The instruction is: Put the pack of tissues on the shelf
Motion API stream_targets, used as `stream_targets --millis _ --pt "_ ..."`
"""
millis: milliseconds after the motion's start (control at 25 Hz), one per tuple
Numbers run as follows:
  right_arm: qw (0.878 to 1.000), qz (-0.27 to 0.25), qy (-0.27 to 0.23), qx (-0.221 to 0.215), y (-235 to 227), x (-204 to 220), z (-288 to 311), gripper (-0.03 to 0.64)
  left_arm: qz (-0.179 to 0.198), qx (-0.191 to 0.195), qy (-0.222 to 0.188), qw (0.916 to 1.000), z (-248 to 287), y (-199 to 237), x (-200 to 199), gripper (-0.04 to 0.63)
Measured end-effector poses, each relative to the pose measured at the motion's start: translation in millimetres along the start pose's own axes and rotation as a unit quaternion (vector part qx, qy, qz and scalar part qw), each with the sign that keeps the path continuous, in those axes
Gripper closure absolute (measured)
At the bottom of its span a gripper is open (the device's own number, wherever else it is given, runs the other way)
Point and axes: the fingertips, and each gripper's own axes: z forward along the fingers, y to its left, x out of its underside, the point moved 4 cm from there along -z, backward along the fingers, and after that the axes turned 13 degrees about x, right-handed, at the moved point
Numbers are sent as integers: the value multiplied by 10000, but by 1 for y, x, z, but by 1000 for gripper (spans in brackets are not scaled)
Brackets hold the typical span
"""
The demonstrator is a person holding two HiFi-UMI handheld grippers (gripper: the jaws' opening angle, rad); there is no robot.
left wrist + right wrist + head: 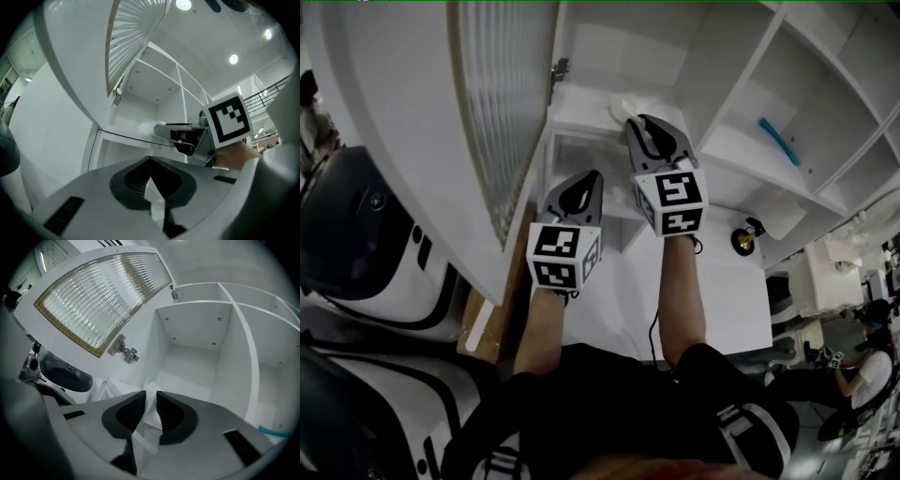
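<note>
The pack of tissues (pixel 622 107) is a soft white plastic-wrapped pack. It rests at the front edge of a white shelf compartment (pixel 581 120) beside the open cabinet door. My right gripper (pixel 636 122) is raised to that shelf and shut on the pack; in the right gripper view the crinkled wrap (pixel 150 406) fills the narrow gap between the jaws of the right gripper (pixel 150 393). My left gripper (pixel 594 175) hangs lower and to the left, shut and holding nothing. The left gripper view looks past its own tips (pixel 150 160) at the right gripper (pixel 161 131) and the pack (pixel 146 127).
A ribbed-glass cabinet door (pixel 502 103) stands open at the left, its hinge (pixel 123 350) close to the pack. More white compartments lie to the right, one holding a blue object (pixel 779 141). A black-and-white machine (pixel 366 244) stands at the left. A person (pixel 862 370) sits far right.
</note>
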Motion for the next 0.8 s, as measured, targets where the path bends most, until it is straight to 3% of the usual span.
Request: stream_targets --millis 200,360,520,600,800 --pt "9998 69 -170 -95 8 -3 -4 467 -43 13 -12 10000 1 1 2 584" --pt "9969 208 -718 246 2 -15 -23 454 -56 51 -35 10000 -1 -1 2 584" --pt "9889 967 -1066 380 -5 -17 -49 456 -83 100 -14 9999 -4 -4 4 584" --pt "9849 1382 -954 409 -7 -8 -60 465 -106 94 -32 9999 -8 -6 5 584" --pt "9850 1446 -274 898 -6 30 -82 537 -170 66 78 9998 -11 -14 16 584"
